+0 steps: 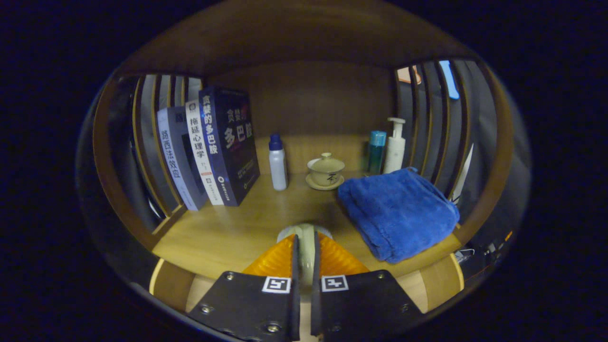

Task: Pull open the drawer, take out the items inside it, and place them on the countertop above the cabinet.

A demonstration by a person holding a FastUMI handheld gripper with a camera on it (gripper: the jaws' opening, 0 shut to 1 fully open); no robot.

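Between the jaws, clamped, a pale rounded item (pixel 304 237) sits over the tabletop (pixel 228 228); blue towel (pixel 399 213) at 2 o'clock.

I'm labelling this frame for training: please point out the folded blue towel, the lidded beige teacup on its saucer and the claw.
Folded blue towel (pixel 398 213): gripper view, middle of its top face.
Lidded beige teacup (pixel 326 172): gripper view, cup body.
Claw (pixel 304 256): gripper view, between the fingertips, shut on a pale round object.

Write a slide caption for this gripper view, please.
Gripper shut on a pale round item above the wooden countertop, near a blue towel and books.
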